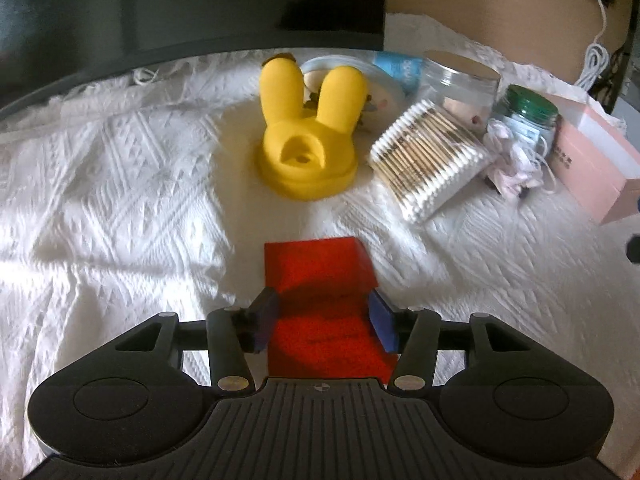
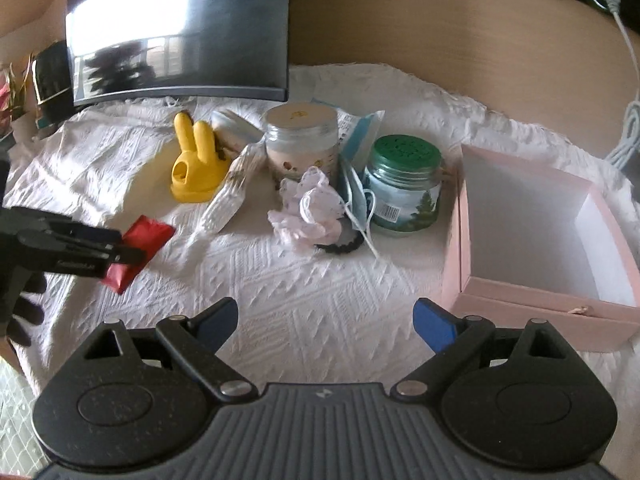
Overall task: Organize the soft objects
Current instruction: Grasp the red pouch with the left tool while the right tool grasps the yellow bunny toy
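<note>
Left wrist view: left claw (image 1: 324,320) is hanging over the white textured cloth (image 1: 120,200), pointing down toward the far edge where the clutter is sitting. Red soft pouch (image 1: 320,276) is lying flat on the cloth directly between the two blue pads (image 1: 383,322); pads are standing apart, one either side of it. Whether they are touching its edges is hard to tell, since shadow is covering that stretch, but they are not looking clamped. Pouch's long axis is running straight away from the claw, in line with the fingers. Beyond it, yellow rabbit-eared toy (image 1: 306,136) is sitting toward the far edge, cotton swab pack (image 1: 428,160) just to its right.

Right wrist view: right claw (image 2: 326,326) is hovering with jaws spread wide and nothing between them, bare cloth below. Pink open box (image 2: 540,240) is sitting at the cloth's right edge, close beside this claw's right finger, and is showing nothing inside. Left claw (image 2: 120,254) is appearing at the left edge, over the red pouch (image 2: 146,236). White frilly scrunchie (image 2: 308,208) is lying near the cloth's middle, ahead of the right claw, touching a dark hair tie (image 2: 344,246) and close beside the green-lidded jar (image 2: 404,188).

Judgement: right hand is nearer both scrunchie and box; pouch is lying well apart from the box.
</note>
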A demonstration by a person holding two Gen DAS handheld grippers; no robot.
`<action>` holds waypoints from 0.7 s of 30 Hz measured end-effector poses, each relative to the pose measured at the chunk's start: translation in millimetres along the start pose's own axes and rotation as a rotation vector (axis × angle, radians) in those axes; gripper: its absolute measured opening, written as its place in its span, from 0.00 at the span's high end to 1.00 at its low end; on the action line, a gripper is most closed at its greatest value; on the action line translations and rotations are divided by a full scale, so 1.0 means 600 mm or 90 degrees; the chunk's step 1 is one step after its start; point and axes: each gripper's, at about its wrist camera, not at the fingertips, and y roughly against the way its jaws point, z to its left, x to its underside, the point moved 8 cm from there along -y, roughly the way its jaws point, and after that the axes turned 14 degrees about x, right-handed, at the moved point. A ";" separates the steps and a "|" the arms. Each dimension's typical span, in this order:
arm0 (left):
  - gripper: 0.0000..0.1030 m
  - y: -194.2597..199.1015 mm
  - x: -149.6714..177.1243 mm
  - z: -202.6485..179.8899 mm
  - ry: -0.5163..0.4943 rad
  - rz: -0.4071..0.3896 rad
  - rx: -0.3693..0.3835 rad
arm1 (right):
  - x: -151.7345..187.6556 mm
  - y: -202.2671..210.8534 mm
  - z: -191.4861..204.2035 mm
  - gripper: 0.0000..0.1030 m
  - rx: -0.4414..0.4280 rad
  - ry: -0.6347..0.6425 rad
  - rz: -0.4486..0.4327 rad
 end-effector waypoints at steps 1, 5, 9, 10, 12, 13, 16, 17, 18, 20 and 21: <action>0.41 -0.002 -0.004 0.004 0.010 0.001 -0.006 | 0.003 0.002 0.001 0.08 -0.001 0.004 0.002; 0.40 -0.006 -0.010 0.012 0.046 0.010 -0.001 | 0.016 0.013 0.005 0.08 -0.004 0.027 -0.003; 0.12 -0.013 -0.009 -0.006 0.028 0.035 0.050 | 0.026 0.018 0.000 0.08 -0.006 0.024 0.002; 0.11 -0.017 -0.007 -0.012 0.011 0.043 0.049 | 0.028 0.018 -0.002 0.08 -0.006 0.020 0.004; 0.11 -0.020 -0.003 -0.014 -0.008 0.046 0.024 | 0.030 0.018 -0.004 0.08 -0.004 0.015 0.005; 0.12 -0.020 -0.004 -0.012 -0.004 0.042 0.015 | 0.030 0.018 -0.005 0.08 -0.003 0.015 0.003; 0.15 -0.015 -0.009 0.005 0.042 0.020 0.005 | 0.027 0.023 -0.006 0.08 0.005 0.021 -0.009; 0.15 -0.015 -0.010 0.008 0.053 0.017 0.010 | 0.027 0.025 -0.007 0.08 0.006 0.024 -0.013; 0.15 -0.015 -0.011 0.009 0.053 0.017 0.011 | 0.026 0.026 -0.007 0.08 0.007 0.027 -0.017; 0.15 -0.016 -0.011 0.006 0.037 0.024 0.006 | 0.024 0.027 -0.007 0.08 0.009 0.033 -0.024; 0.15 -0.017 -0.011 0.005 0.030 0.026 0.002 | 0.021 0.027 -0.006 0.08 0.011 0.036 -0.029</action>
